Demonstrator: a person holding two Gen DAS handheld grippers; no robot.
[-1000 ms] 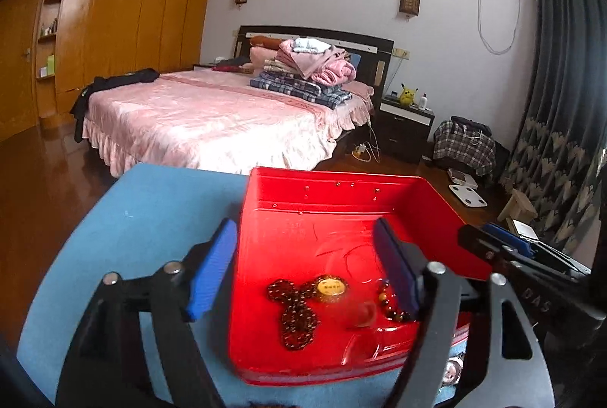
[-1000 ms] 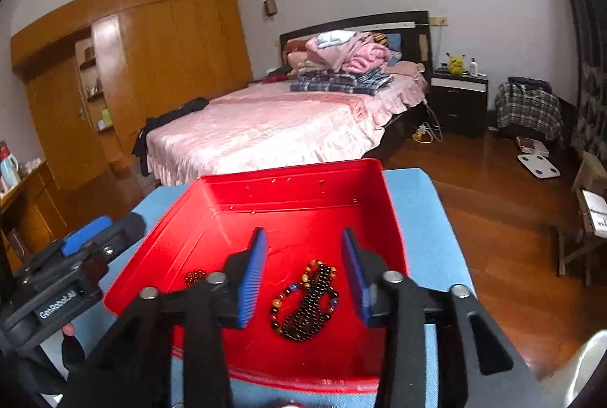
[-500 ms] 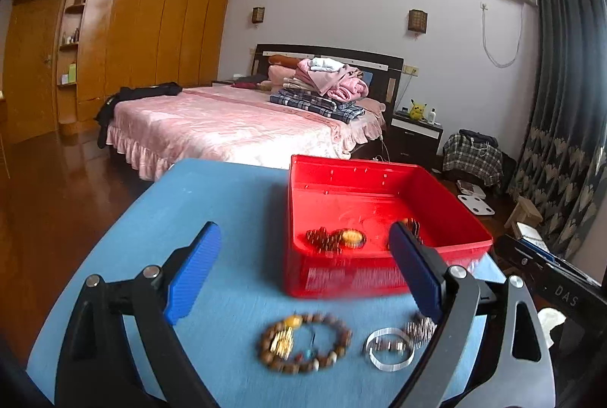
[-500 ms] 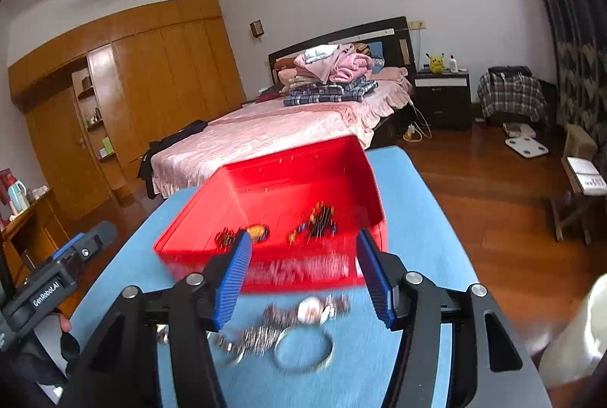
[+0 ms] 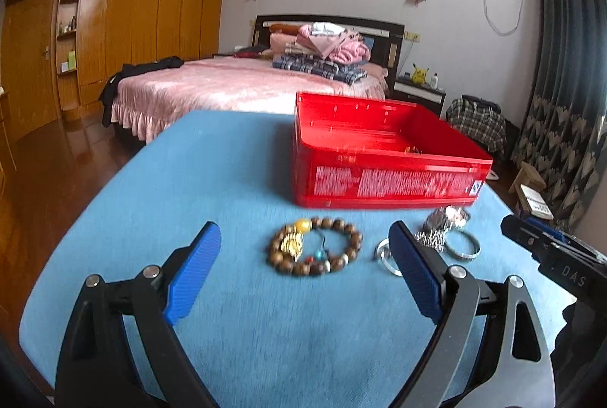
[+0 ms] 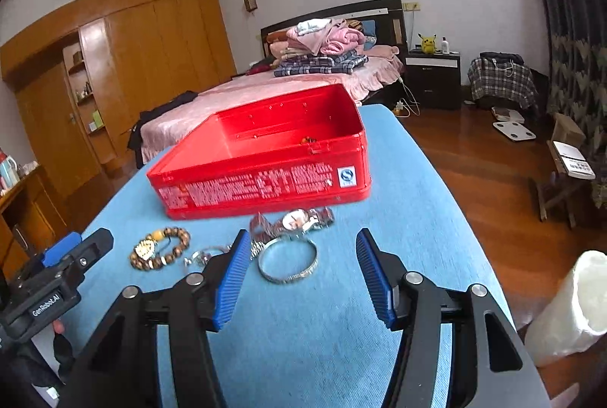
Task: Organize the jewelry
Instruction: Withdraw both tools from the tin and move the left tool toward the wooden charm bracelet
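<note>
A red box [image 5: 379, 180] [image 6: 246, 188] stands on the blue table [image 5: 189, 180], with a few beads [image 6: 309, 139] just visible inside. In front of it lie a wooden bead bracelet [image 5: 343, 226] [image 6: 180, 237], a small silver ring piece [image 5: 383, 252] [image 6: 201, 254], a silver watch [image 5: 445, 218] [image 6: 297, 218] and a silver bangle [image 5: 461, 256] [image 6: 288, 281]. My left gripper [image 5: 303, 231] is open, hovering just short of the bead bracelet. My right gripper [image 6: 303, 235] is open too, above the bangle, touching nothing.
A white roll [image 6: 565, 305] stands off the table's right edge. Behind the table are a pink bed [image 5: 227, 85] and a wooden floor [image 6: 474, 161]. Each gripper's body shows at the edge of the other's view.
Both grippers have pulled back from over the red box's inside and dropped lower. Their jaws stand wider. The jewelry on the table has come into view.
</note>
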